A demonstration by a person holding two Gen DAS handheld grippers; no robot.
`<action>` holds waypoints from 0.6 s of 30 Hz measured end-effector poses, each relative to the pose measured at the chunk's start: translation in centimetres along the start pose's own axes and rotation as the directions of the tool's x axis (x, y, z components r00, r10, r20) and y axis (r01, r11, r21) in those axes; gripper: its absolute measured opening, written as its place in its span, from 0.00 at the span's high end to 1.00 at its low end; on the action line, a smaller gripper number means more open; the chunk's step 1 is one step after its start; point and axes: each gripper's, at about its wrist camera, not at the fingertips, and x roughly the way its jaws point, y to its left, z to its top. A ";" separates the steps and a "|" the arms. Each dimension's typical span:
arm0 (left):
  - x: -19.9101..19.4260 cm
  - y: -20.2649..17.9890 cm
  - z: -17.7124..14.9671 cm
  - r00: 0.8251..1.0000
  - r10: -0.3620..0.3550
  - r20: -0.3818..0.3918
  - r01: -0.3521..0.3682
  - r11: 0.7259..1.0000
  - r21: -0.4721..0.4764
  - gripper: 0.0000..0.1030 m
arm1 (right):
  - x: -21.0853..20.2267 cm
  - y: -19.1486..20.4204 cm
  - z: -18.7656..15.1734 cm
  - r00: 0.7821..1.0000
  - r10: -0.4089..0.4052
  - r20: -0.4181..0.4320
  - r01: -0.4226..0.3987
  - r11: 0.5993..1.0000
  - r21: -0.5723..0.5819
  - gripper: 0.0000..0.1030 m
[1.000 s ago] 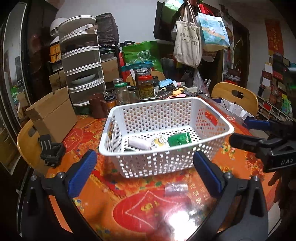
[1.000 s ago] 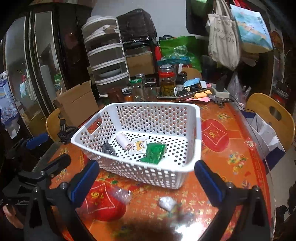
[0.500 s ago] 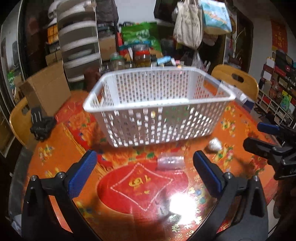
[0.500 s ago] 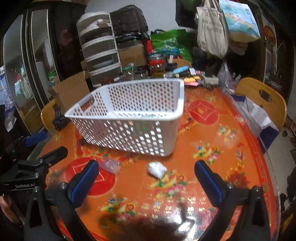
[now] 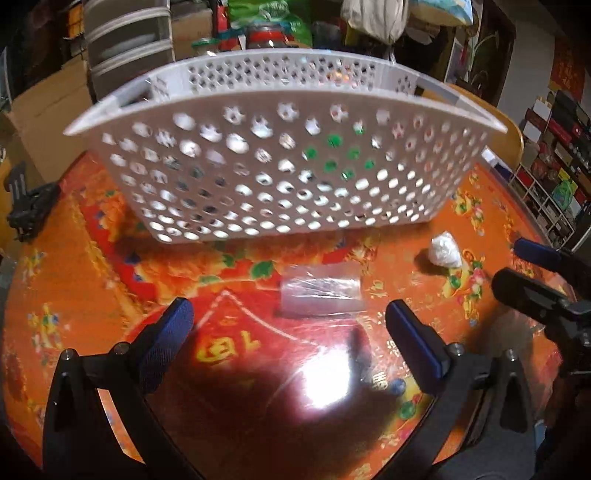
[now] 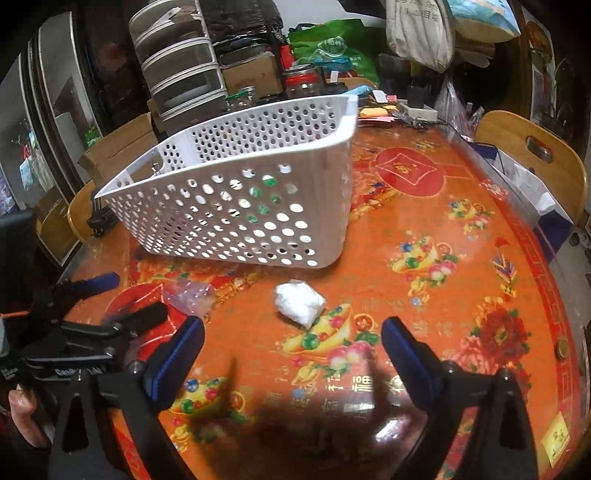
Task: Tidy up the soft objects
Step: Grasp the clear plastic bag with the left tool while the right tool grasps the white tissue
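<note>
The counter (image 6: pixel 461 236) wears a glossy orange-red cloth printed with flowers, fruit and red medallions. At its 12 o'clock edge stand glass jars (image 6: pixel 303 79), one with a red lid, and beside them, toward 1 o'clock, a litter of small coloured items (image 6: pixel 380 107). Behind, at 11 o'clock, rises a grey drawer tower (image 6: pixel 177 66) next to cardboard boxes (image 6: pixel 122 147). A green bag (image 6: pixel 332 44) sits at 12 o'clock, with tote bags (image 6: pixel 417 29) hanging above it. A wooden chair (image 6: pixel 532 155) stands at 2 o'clock, another (image 6: pixel 79 214) at 9 o'clock. At 3 o'clock in the left view, shelves (image 5: pixel 554 147) hold boxes.
</note>
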 end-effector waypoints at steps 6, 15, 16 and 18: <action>2.3 -1.3 0.7 0.999 0.010 -0.030 -0.010 1.000 -0.007 0.00 | 0.2 -0.5 -0.2 1.000 -0.018 -0.004 0.018 1.000 -0.003 0.07; 4.3 -1.6 1.3 0.999 0.004 -0.035 -0.006 1.000 -0.030 0.41 | 1.8 0.2 -0.3 0.999 -0.030 -0.034 0.028 0.999 -0.034 0.17; 4.3 -1.7 1.4 0.999 0.009 -0.033 -0.010 1.000 -0.026 0.48 | 2.1 0.3 -0.3 0.999 -0.029 -0.038 0.028 0.999 -0.038 0.17; 4.3 -1.6 1.3 0.999 0.000 -0.032 -0.001 1.000 -0.024 0.48 | 2.6 0.7 -0.2 0.999 -0.031 -0.045 0.029 0.998 -0.048 0.17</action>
